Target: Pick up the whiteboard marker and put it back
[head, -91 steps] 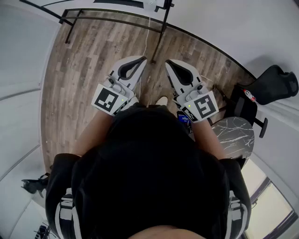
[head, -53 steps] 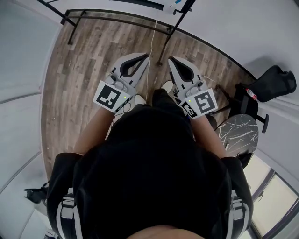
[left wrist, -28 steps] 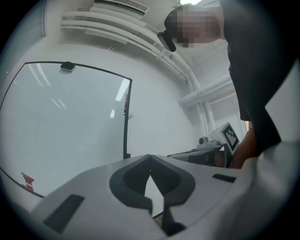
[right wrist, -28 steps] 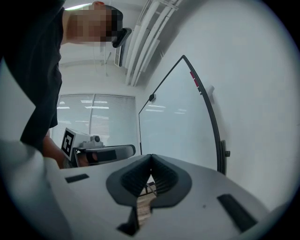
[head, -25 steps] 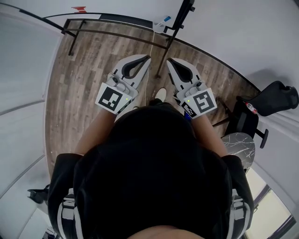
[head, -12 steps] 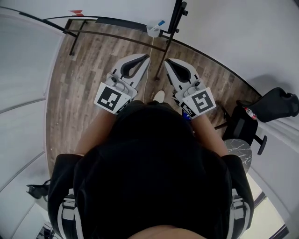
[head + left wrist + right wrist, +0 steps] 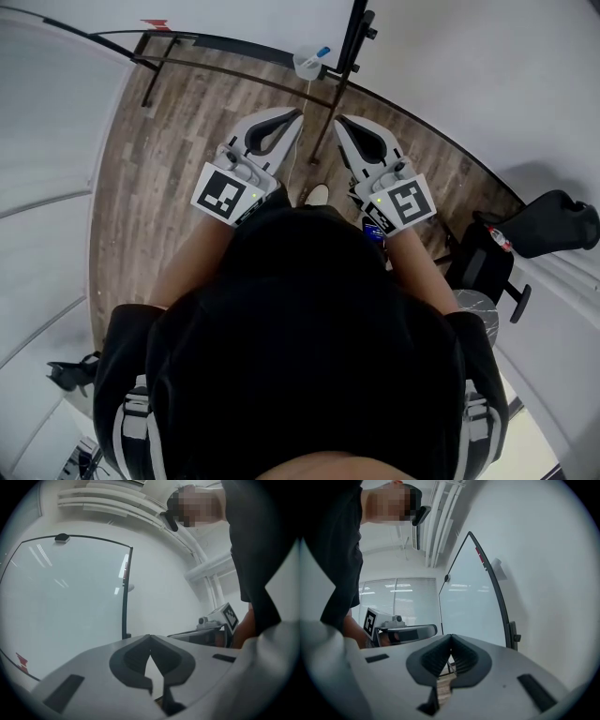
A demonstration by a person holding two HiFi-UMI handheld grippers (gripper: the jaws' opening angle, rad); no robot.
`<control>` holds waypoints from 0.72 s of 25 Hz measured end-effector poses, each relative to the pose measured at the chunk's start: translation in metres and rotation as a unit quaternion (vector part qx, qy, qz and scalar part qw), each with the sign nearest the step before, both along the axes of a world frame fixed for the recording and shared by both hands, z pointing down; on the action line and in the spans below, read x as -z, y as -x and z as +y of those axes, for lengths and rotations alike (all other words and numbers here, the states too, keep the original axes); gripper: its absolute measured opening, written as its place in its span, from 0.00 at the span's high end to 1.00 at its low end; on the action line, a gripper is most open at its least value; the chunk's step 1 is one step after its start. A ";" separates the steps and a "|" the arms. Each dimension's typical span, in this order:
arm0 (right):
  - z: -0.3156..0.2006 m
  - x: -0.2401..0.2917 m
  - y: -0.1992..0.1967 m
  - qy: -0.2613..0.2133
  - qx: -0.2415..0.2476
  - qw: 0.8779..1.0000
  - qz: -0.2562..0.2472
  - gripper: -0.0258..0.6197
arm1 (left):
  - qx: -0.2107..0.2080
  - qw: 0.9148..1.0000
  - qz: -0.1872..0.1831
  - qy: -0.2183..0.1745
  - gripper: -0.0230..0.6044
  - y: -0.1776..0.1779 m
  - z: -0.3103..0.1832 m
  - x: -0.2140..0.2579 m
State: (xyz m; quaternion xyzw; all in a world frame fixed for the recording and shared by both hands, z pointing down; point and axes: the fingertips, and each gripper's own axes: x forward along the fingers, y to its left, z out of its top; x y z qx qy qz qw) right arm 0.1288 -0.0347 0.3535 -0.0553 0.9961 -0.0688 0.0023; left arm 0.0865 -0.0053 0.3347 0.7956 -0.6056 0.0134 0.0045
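Marker [image 7: 320, 52]: standing in a small clear cup [image 7: 306, 65] just beside the dark post [image 7: 356, 33], blue end poking up above the rim and leaning toward the post; sitting well ahead of both tools and touching neither.
Left gripper [image 7: 296, 116]: pointing level over the wood floor [image 7: 178, 122], jaw tips pressing together, gripping nothing.
Right gripper [image 7: 338, 123]: pointing the same way just beside the left one, jaws likewise meeting at the tips, carrying nothing.
Whiteboard [image 7: 70, 606]: standing upright in its dark frame, filling much of the left gripper view and showing edge-on in the right gripper view.
Step in hand: judging by the distance to the cup, approaching and not yet reaching; needing to open one pair of jaws before going in.
Handling: probably weighing very little; being a stiff, smooth, round plastic barrel, likely rolling or sliding between the pads under an off-centre pinch; not looking fragile.
Where to grip: pinching across the exposed upper part just above the cup rim, squarely on the barrel's width; appearing too small here for telling cap from body.
Risk: possibly dragging or tipping the light cup while lifting at a slant; pulling straight along the marker's own lean looking safer.
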 end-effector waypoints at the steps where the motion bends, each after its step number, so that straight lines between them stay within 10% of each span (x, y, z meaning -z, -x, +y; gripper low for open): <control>1: -0.003 0.000 0.001 0.000 -0.001 1.000 0.001 0.96 | -0.001 1.000 0.000 0.002 0.96 0.001 -0.002 -0.002; 18: -0.060 -0.019 0.060 0.012 -0.065 0.997 0.033 0.96 | -0.066 0.998 0.005 0.013 0.96 0.062 -0.057 -0.017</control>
